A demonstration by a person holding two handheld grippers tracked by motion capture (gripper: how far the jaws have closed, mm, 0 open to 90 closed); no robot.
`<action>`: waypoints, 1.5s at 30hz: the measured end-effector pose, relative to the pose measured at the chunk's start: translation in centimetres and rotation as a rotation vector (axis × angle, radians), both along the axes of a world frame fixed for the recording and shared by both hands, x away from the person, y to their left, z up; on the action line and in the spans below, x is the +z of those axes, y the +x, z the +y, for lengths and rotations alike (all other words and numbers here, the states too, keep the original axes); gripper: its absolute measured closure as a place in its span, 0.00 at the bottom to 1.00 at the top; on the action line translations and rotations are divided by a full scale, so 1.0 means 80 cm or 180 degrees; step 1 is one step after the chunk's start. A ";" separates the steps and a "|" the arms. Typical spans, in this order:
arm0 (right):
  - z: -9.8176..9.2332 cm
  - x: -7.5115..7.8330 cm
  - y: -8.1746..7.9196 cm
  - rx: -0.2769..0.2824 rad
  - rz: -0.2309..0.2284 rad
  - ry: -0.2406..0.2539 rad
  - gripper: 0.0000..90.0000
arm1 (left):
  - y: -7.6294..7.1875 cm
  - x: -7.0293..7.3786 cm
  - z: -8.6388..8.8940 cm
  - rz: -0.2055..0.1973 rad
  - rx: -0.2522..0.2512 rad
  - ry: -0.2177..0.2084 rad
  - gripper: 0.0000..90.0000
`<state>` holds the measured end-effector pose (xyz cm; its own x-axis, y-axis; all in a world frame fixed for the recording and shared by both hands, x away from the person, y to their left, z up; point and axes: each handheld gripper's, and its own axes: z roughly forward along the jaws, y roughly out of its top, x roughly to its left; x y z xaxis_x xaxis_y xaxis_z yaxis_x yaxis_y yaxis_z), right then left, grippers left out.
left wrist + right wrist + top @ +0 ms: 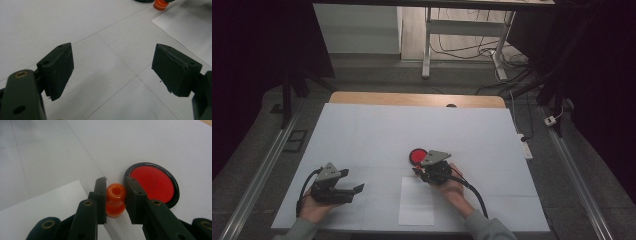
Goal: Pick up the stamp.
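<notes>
A small orange spool (115,195) stands between the jaws of my right gripper (115,183), which press on both its sides. It rests at the edge of a white paper sheet (37,205). Just beyond it lies a flat red disc with a black rim (152,182). In the high view the right gripper (419,169) is at table centre, next to the red disc (417,156). My left gripper (352,180) is held near the front left, open. In the left gripper view its jaws (112,67) stand wide apart over bare table, with the orange spool (160,4) far off.
The white table cover (377,130) has faint grid lines. The paper sheet (416,202) lies near the front edge. A wooden strip (417,98) runs along the back edge. A power strip (526,149) lies off the right side, and desk legs and cables are beyond.
</notes>
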<state>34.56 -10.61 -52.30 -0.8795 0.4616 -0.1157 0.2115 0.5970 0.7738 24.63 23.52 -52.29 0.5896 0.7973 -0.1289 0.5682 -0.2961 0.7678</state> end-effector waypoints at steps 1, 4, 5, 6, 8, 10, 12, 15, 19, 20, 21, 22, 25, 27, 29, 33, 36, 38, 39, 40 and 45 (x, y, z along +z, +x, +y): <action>0.000 0.000 -0.001 0.0008 -0.0015 0.0009 0.80 | 0.000 0.000 0.000 0.0003 0.0004 0.0001 0.20; -0.001 0.001 -0.001 0.0006 -0.0017 0.0029 0.80 | 0.000 0.000 0.001 0.0005 0.0005 0.0002 0.20; -0.001 0.002 -0.001 0.0016 -0.0013 0.0065 0.80 | 0.000 0.000 0.001 0.0003 0.0002 0.0002 0.20; -0.002 0.003 -0.001 0.0012 -0.0003 0.0068 0.80 | -0.001 -0.001 0.001 0.0004 0.0002 0.0000 0.20; -0.003 0.004 0.000 0.0029 0.0017 0.0130 0.80 | -0.001 -0.001 0.001 0.0009 0.0009 0.0002 0.20; -0.005 0.007 0.000 0.0026 0.0004 0.0149 0.80 | -0.001 -0.001 0.001 0.0009 0.0007 0.0007 0.20; -0.006 0.008 0.000 0.0022 -0.0008 0.0170 0.80 | -0.001 -0.001 0.000 0.0010 0.0003 0.0011 0.20; -0.009 0.012 0.000 0.0015 -0.0018 0.0227 0.80 | 0.000 -0.002 0.000 0.0019 0.0005 0.0021 0.20; -0.015 0.020 -0.001 0.0009 0.0019 0.0370 0.80 | 0.000 -0.002 0.000 0.0013 0.0002 0.0014 0.20; -0.015 0.020 -0.001 0.0009 0.0019 0.0370 0.80 | 0.000 -0.002 0.000 0.0013 0.0001 0.0012 0.20; -0.019 0.025 -0.002 -0.0002 0.0033 0.0439 0.80 | 0.000 -0.002 0.001 0.0014 0.0001 0.0010 0.20; -0.020 0.026 -0.003 -0.0005 0.0022 0.0448 0.80 | 0.000 -0.002 0.001 0.0015 0.0001 0.0011 0.20; -0.023 0.031 -0.004 -0.0001 0.0002 0.0487 0.80 | 0.000 -0.002 0.000 0.0016 -0.0001 0.0016 0.20; -0.026 0.035 -0.005 -0.0008 -0.0020 0.0520 0.80 | 0.000 -0.002 0.000 0.0013 0.0000 0.0016 0.20; -0.031 0.040 -0.007 -0.0015 -0.0029 0.0569 0.80 | 0.000 -0.002 0.001 0.0012 -0.0001 0.0005 0.20; -0.036 0.046 -0.009 -0.0025 -0.0051 0.0641 0.80 | 0.000 -0.002 0.001 0.0012 0.0001 0.0007 0.20; -0.039 0.050 -0.011 -0.0014 -0.0063 0.0664 0.80 | 0.000 -0.002 0.000 0.0008 -0.0003 0.0021 0.20; -0.043 0.054 -0.014 -0.0017 -0.0074 0.0695 0.80 | 0.000 -0.001 0.000 0.0005 -0.0004 0.0018 0.20; -0.047 0.058 -0.016 -0.0005 -0.0088 0.0734 0.80 | -0.001 -0.001 0.000 0.0003 -0.0003 0.0015 0.20; -0.049 0.060 -0.017 0.0002 -0.0089 0.0745 0.80 | -0.001 -0.001 0.000 -0.0001 0.0004 0.0010 0.20; -0.057 0.071 -0.025 0.0033 -0.0116 0.0816 0.80 | 0.000 -0.001 0.000 -0.0001 0.0004 0.0014 0.20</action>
<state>32.57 -15.16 -46.62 -0.8817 0.4711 -0.0279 0.1756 0.3824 0.9072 24.61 23.53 -52.40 0.5886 0.7987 -0.1251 0.5684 -0.2988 0.7666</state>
